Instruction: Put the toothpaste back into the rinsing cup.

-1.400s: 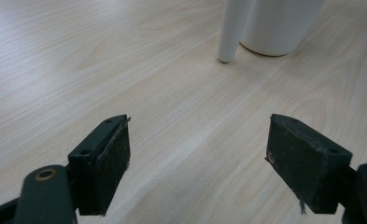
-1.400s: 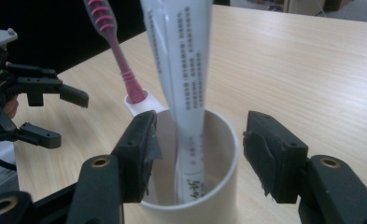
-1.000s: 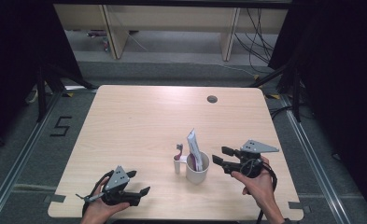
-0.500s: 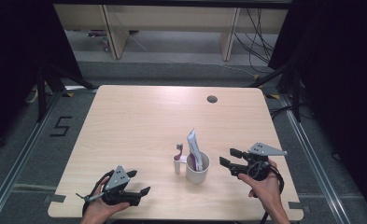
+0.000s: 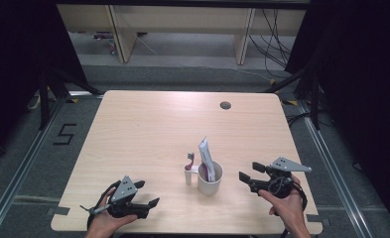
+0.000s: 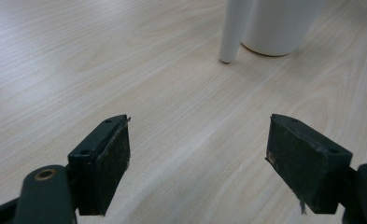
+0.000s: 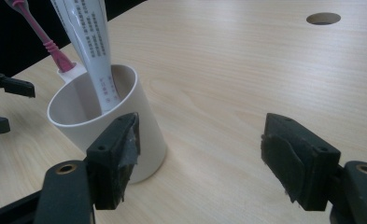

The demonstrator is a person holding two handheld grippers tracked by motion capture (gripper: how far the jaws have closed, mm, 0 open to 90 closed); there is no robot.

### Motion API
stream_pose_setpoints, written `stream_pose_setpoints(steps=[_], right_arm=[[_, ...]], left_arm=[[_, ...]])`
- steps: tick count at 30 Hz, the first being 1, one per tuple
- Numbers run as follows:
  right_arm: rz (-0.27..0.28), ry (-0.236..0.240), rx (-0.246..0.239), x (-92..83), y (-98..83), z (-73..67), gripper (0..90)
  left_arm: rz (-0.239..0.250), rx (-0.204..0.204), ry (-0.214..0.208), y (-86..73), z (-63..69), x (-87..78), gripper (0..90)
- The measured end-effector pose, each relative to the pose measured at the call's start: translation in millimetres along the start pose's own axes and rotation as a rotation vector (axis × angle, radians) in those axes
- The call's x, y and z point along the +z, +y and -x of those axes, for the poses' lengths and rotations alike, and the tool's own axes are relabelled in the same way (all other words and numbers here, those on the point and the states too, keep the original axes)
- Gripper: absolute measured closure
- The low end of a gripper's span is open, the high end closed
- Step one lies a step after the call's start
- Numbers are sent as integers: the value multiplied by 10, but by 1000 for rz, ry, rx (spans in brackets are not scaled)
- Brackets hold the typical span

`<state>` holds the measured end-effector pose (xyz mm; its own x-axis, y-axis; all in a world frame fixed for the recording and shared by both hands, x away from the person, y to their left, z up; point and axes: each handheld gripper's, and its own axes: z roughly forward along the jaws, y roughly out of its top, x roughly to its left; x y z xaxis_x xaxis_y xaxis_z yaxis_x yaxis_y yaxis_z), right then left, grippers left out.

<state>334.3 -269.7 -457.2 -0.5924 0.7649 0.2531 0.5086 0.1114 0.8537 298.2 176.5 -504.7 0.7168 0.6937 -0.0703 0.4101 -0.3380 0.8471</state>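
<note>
A white cup [image 5: 210, 182] stands near the table's front middle, with a white toothpaste tube [image 5: 205, 157] leaning upright in it. A pink toothbrush [image 5: 190, 159] sticks up from a white holder on the cup's left side. My right gripper [image 5: 249, 172] lies to the right of the cup, apart from it. Its jaws have just been opening and stand open with bare table between them. In the right gripper view [image 7: 200, 135] the cup [image 7: 106, 126], the tube [image 7: 90, 46] and the toothbrush [image 7: 45, 37] are close at the left. My left gripper [image 5: 148, 193] rests open at the front left, aimed at the cup [image 6: 284, 23].
The light wooden table [image 5: 148, 134] has a round cable hole [image 5: 225, 105] at the back right. Dark floor, metal rails and desk legs surround it. A person's hands hold both grippers at the front edge.
My right gripper has drawn back a little from the cup towards the table's front right, and its jaws stand wider apart. The left gripper, cup, tube and toothbrush have not moved.
</note>
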Motion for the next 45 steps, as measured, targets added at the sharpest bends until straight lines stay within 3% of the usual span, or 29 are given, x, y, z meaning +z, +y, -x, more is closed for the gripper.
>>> stream_pose_setpoints(steps=[1,11,14,18,21,22,23,24,25,26,28,29,31,32,33,35,36,37,38,43,44,45], right_arm=[[0,-3,-26,-19,-8,25,291],[-17,-16,-28,-83,-90,42,279],[-17,-16,0,-96,-121,26,277],[-21,-23,-18,-128,-154,34,271],[-24,-22,18,-131,-194,3,268],[-26,-39,-23,-132,-204,29,267],[-50,-28,33,-159,-212,-16,266],[-25,-28,-16,-144,-221,14,266],[-22,-30,1,-144,-237,-4,266],[-27,-34,-27,-155,-239,10,265],[-43,-32,0,-182,-261,-33,264],[-26,-32,-25,-167,-271,-20,263],[-34,-38,-36,-189,-288,-38,259],[-49,-42,-18,-191,-304,-62,256],[-41,-36,-41,-192,-308,-60,254],[-49,-34,-31,-205,-327,-92,245],[-49,-44,-51,-206,-333,-86,240],[-49,-26,-11,-206,-347,-121,237],[-50,-37,-40,-220,-349,-106,234],[-59,-24,-32,-237,-396,-127,205],[-88,-33,0,-256,-405,-160,199],[-78,-39,-51,-238,-423,-131,193]], left_arm=[[0,1,0,0,-1,-1,210],[1,5,-2,-9,-7,-9,210],[-1,8,1,-6,-10,-11,210],[3,1,4,-5,-5,-18,210],[4,2,0,-7,-4,-16,210],[0,5,0,-7,-5,-19,210],[0,4,-1,-8,-4,-19,210],[-1,5,-1,-8,-4,-20,210],[-1,5,-1,-9,-4,-20,211],[2,0,-2,-10,0,-16,210],[1,-1,-2,-10,1,-15,210],[1,-1,-2,-12,4,-15,210],[-2,3,-1,-12,4,-19,210],[-2,3,-1,-12,4,-19,210],[-2,4,0,-13,4,-19,210],[-3,4,0,-15,4,-19,210],[-4,5,0,-16,4,-20,210],[-3,5,-1,-16,4,-21,210],[-3,4,-1,-16,5,-22,210],[-9,6,-1,-24,16,-33,210],[-11,10,-1,-30,14,-38,210],[-14,14,-3,-37,8,-42,210]])
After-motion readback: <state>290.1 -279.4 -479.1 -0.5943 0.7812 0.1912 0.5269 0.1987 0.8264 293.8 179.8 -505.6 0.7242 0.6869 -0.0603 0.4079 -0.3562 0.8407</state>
